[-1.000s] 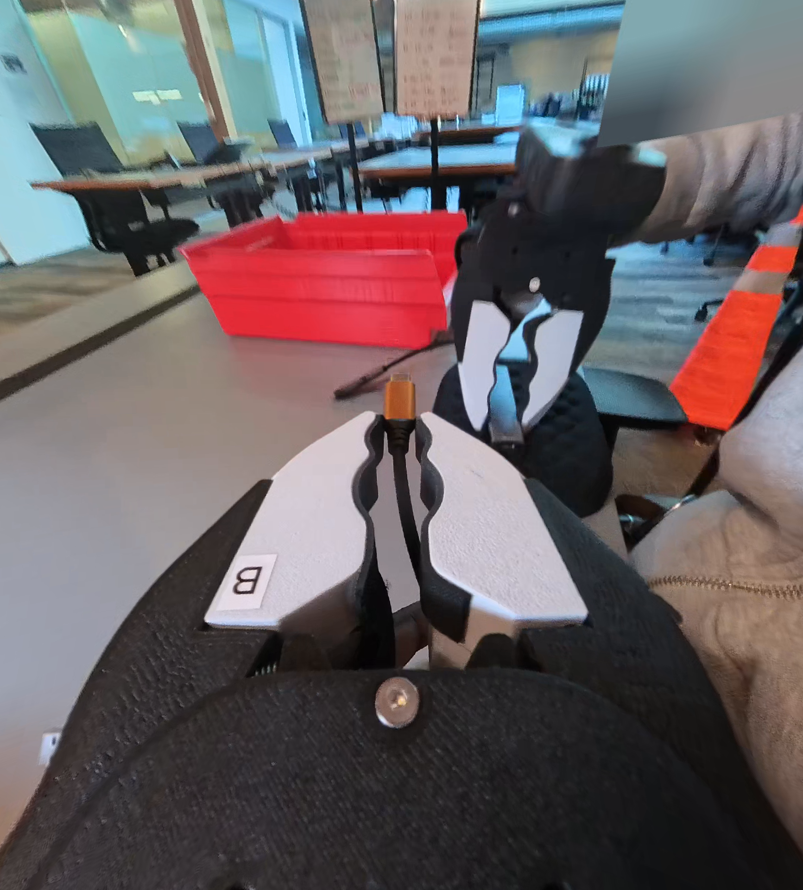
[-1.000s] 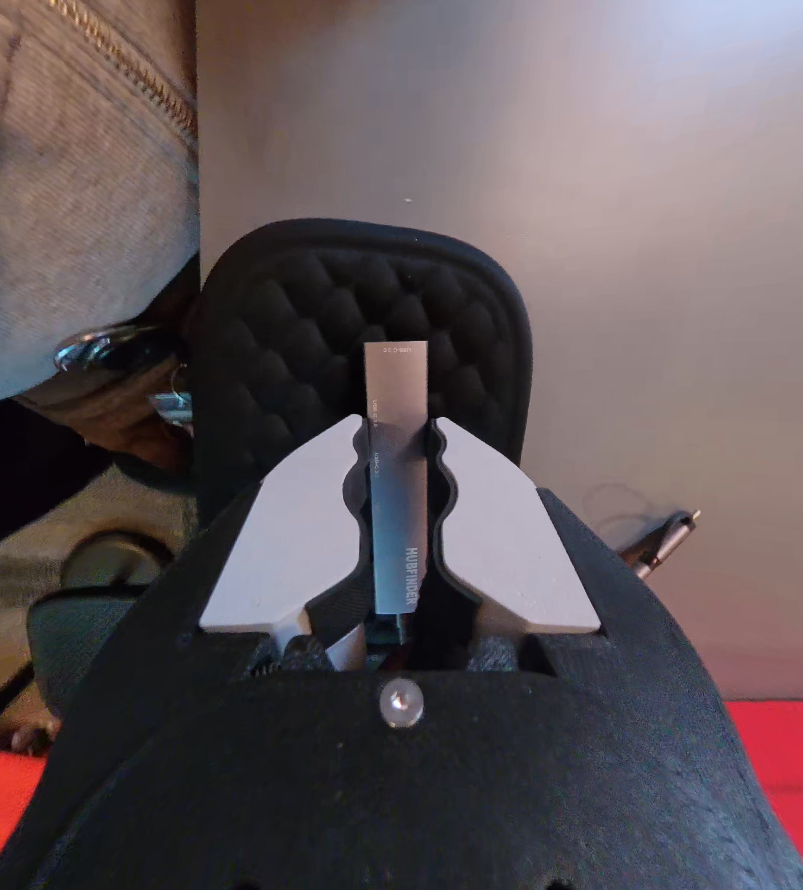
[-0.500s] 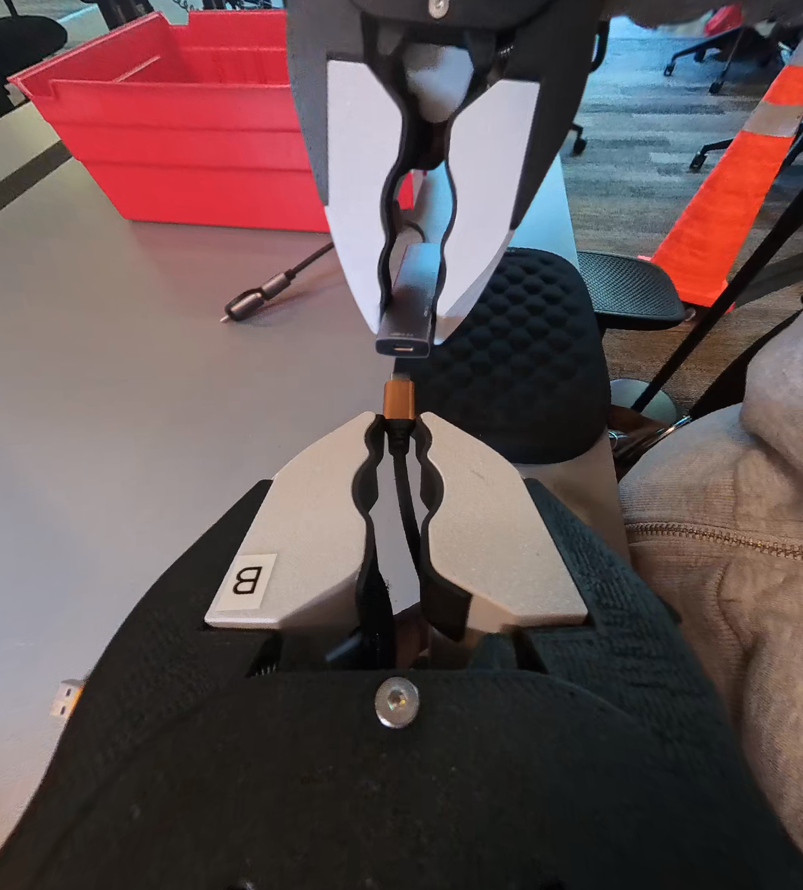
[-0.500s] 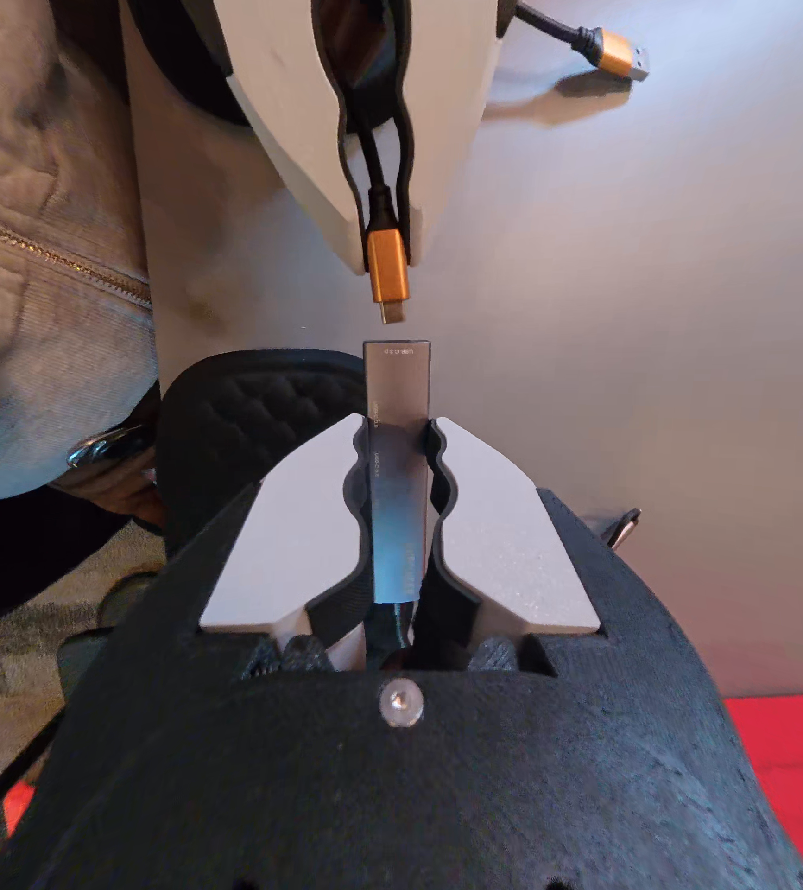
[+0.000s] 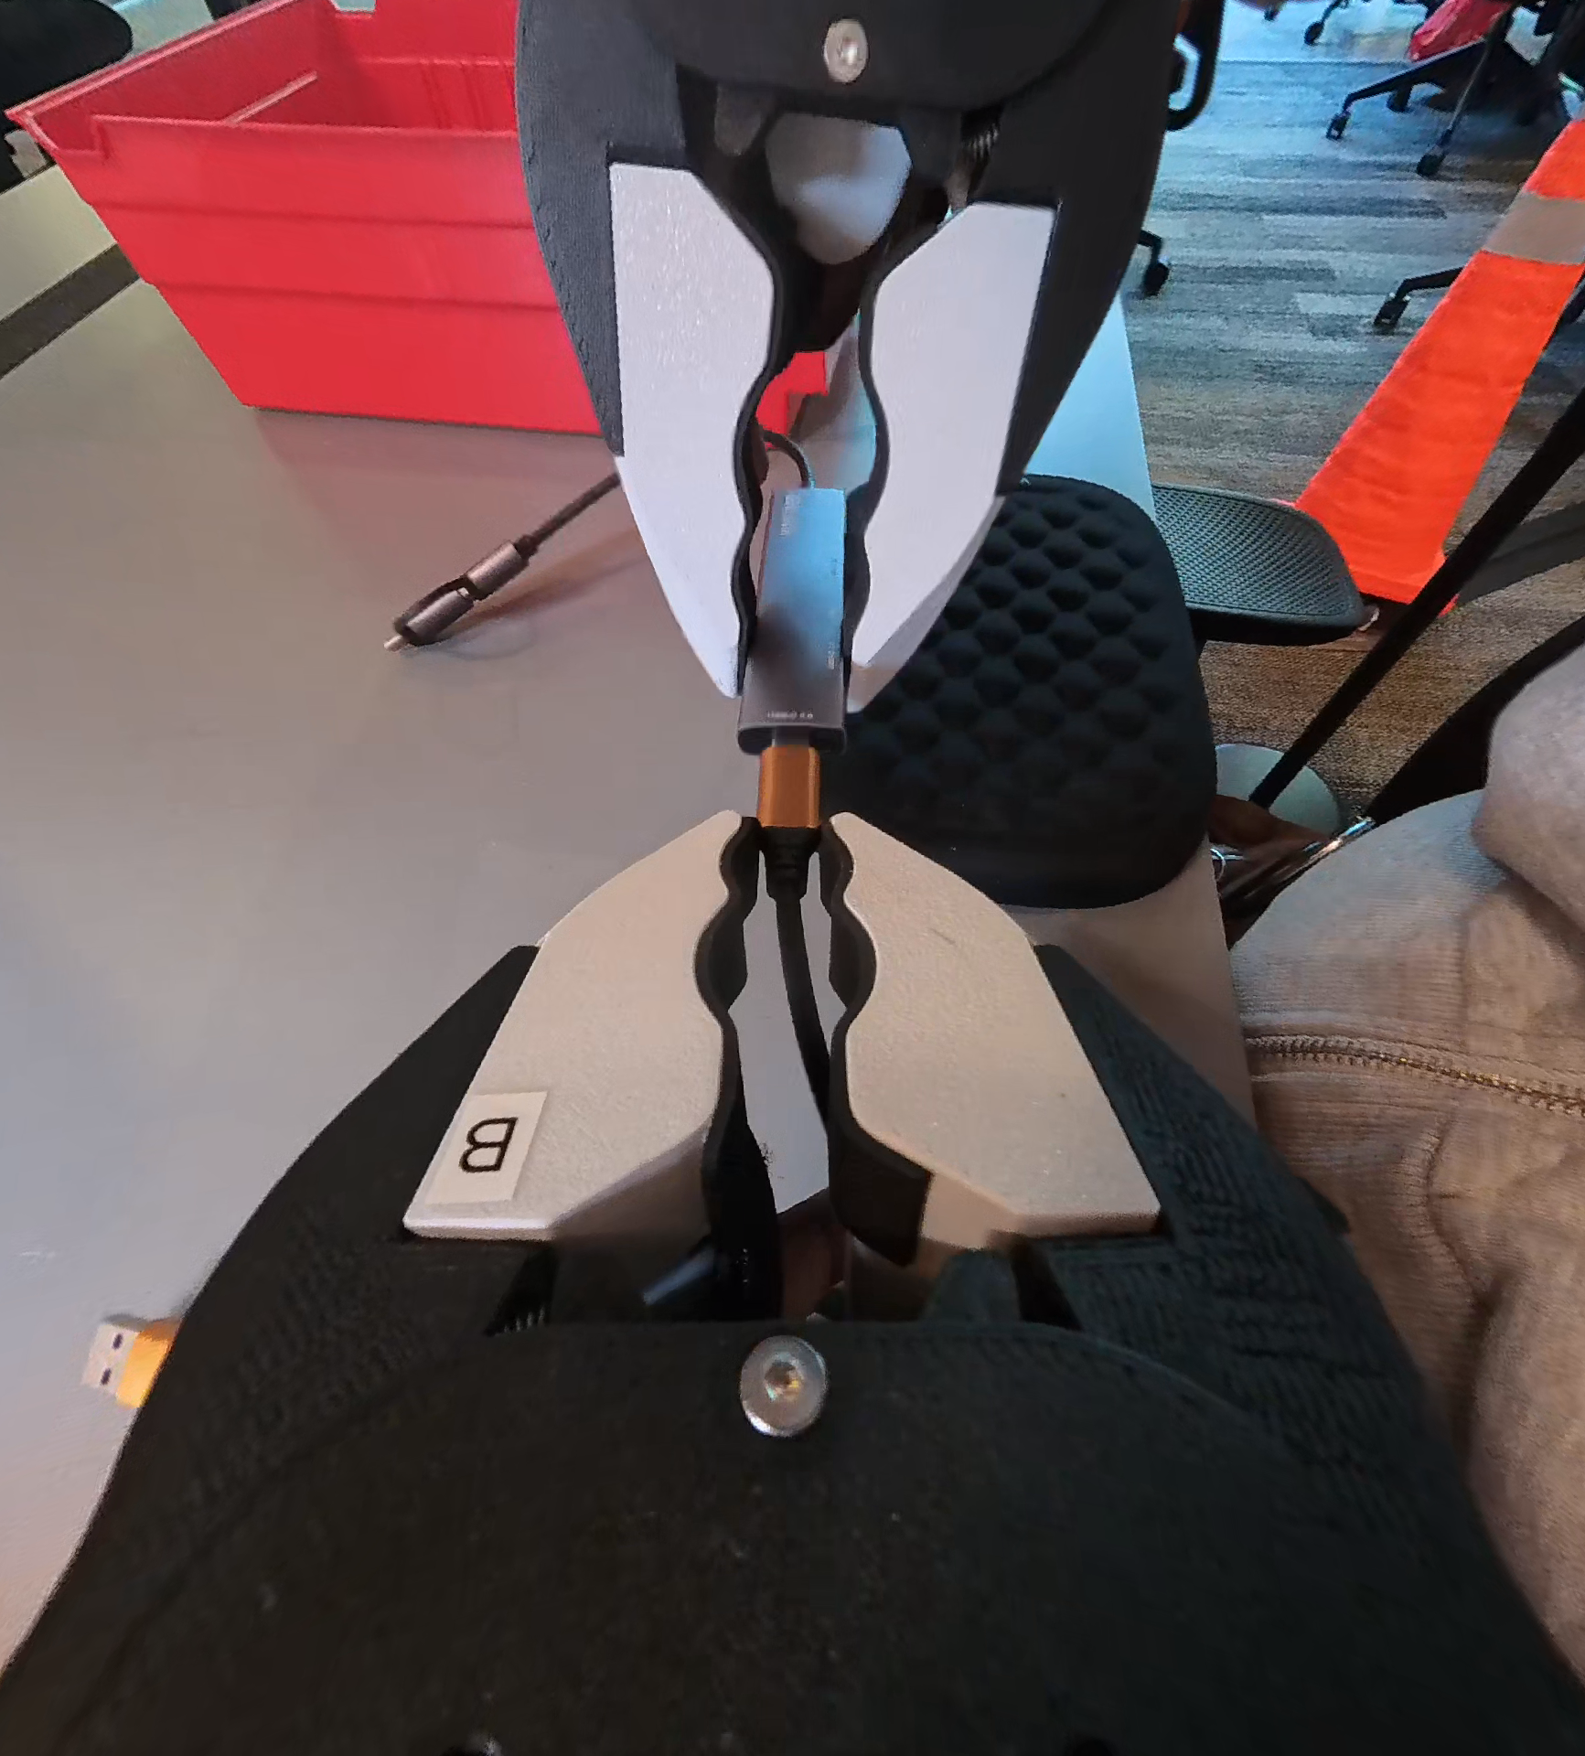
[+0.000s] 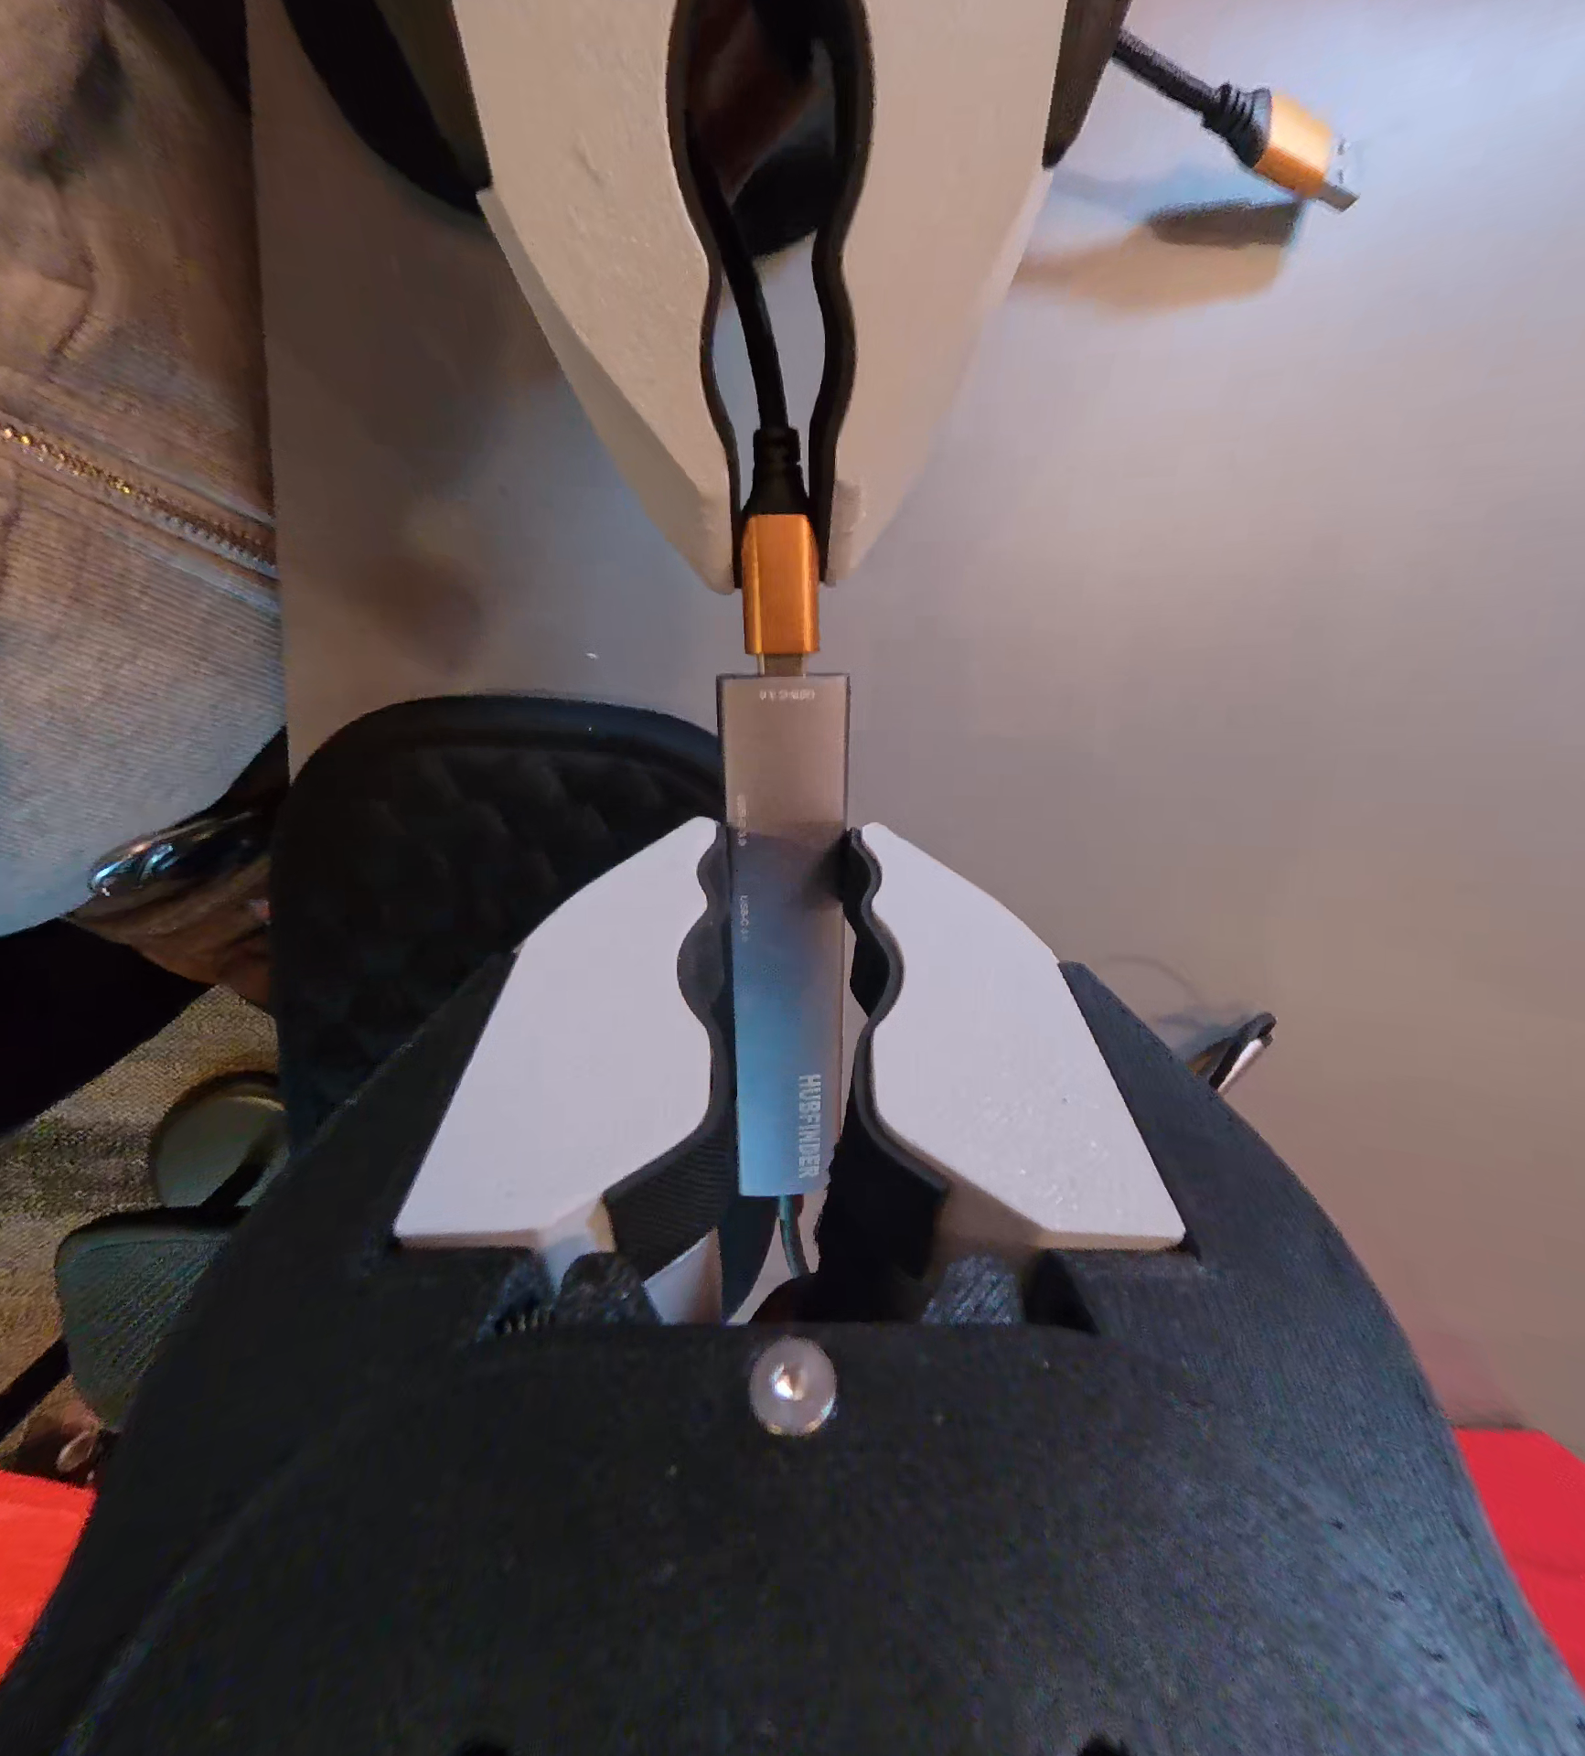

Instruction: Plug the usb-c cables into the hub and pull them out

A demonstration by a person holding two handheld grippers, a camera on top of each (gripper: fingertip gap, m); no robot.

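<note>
My left gripper (image 5: pixel 790 829) is shut on a black cable just behind its orange usb-c plug (image 5: pixel 788 787). My right gripper (image 6: pixel 783 836) is shut on a slim grey hub (image 6: pixel 786 912) and points it at the left gripper. The plug's tip is in the port at the hub's end face (image 5: pixel 793 736). In the right wrist view the left gripper (image 6: pixel 779 570) comes in from the top with the plug (image 6: pixel 777 599) meeting the hub. In the left wrist view the right gripper (image 5: pixel 793 675) hangs from the top, holding the hub (image 5: pixel 802 608).
A red bin (image 5: pixel 313 238) stands at the back of the grey table (image 5: pixel 199 808). The cable's orange usb-a end (image 5: pixel 125 1357) lies on the table, also in the right wrist view (image 6: pixel 1292 157). The hub's own dark plug (image 5: pixel 460 608) lies mid-table. A black chair back (image 5: pixel 1026 684) and a person's grey sweater (image 5: pixel 1482 1093) are on the right. Left tips to right tips: about 4 cm.
The two grippers have closed the gap between them. The orange plug, a short way from the hub half a second ago, now has its tip inside the hub's end port.
</note>
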